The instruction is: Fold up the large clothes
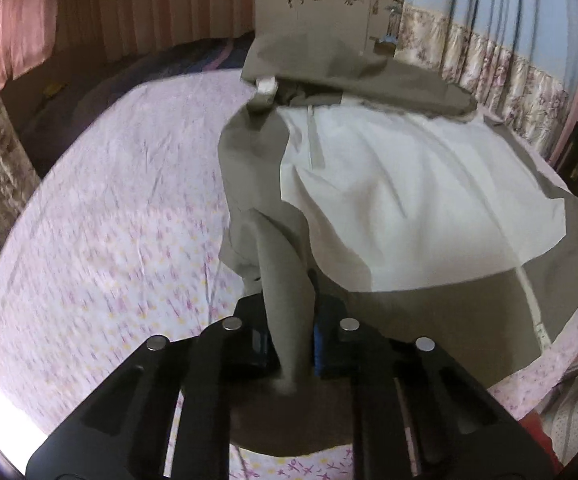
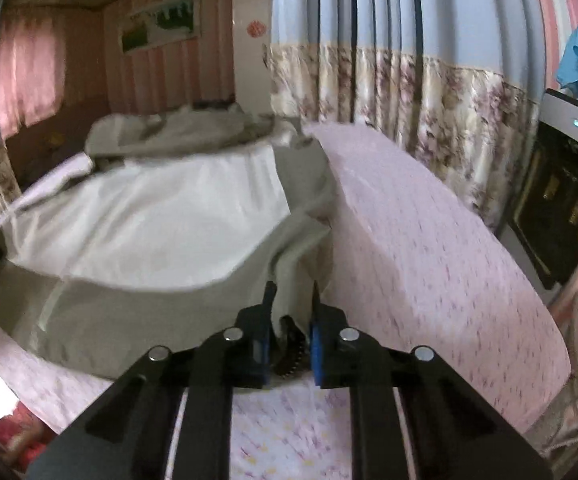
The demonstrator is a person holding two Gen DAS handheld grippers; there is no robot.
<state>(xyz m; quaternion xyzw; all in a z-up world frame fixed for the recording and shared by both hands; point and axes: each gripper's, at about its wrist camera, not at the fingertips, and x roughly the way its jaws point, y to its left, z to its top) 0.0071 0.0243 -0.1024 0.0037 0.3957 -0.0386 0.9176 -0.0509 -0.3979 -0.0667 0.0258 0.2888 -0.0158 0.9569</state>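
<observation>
A large olive-grey coat [image 1: 429, 304] with a white lining [image 1: 389, 200] lies spread open on the bed. My left gripper [image 1: 291, 328] is shut on a bunched fold of the coat's left edge and holds it raised off the sheet. In the right wrist view the same coat [image 2: 137, 300] shows with its white lining [image 2: 149, 208] up. My right gripper [image 2: 292, 312] is shut on the coat's right front edge, with cloth and a zipper between the fingers. The coat's hood end [image 2: 177, 128] lies bunched at the far side.
The bed sheet [image 1: 109, 220] is pink with a small floral print, and it also shows in the right wrist view [image 2: 429, 260]. Flowered curtains [image 2: 409, 88] hang behind the bed. A dark appliance [image 2: 561, 200] stands at the right. A wardrobe [image 1: 321, 0] stands at the far end.
</observation>
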